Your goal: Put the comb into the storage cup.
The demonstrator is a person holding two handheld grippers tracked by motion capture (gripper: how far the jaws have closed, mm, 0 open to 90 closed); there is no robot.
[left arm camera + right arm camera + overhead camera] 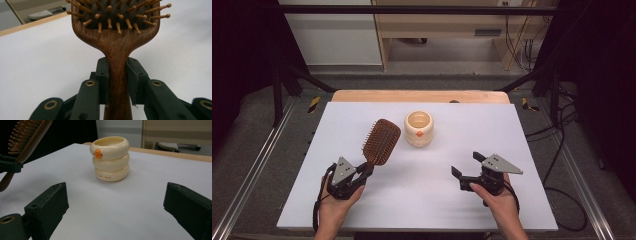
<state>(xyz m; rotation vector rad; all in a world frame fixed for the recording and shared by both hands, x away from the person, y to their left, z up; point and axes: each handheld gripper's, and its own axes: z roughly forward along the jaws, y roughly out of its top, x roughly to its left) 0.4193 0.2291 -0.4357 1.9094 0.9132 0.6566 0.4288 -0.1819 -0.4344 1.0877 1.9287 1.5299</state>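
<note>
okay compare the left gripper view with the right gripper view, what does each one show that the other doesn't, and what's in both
Left gripper view: a close look at the left gripper, its jaws clamped on the hairbrush handle just below the head.

Right gripper view: the cream ribbed cup with its orange mark, standing upright, and the right gripper open and holding nothing.

Both: the hairbrush and its bristles, and the white table.

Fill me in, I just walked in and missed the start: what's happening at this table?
A person holds a tool in each hand over a white table. The left tool is shut on the handle of a wooden hairbrush, bristles up. The right tool is open and holds nothing, pointed toward a cream ringed cup standing upright beside the brush head.
</note>
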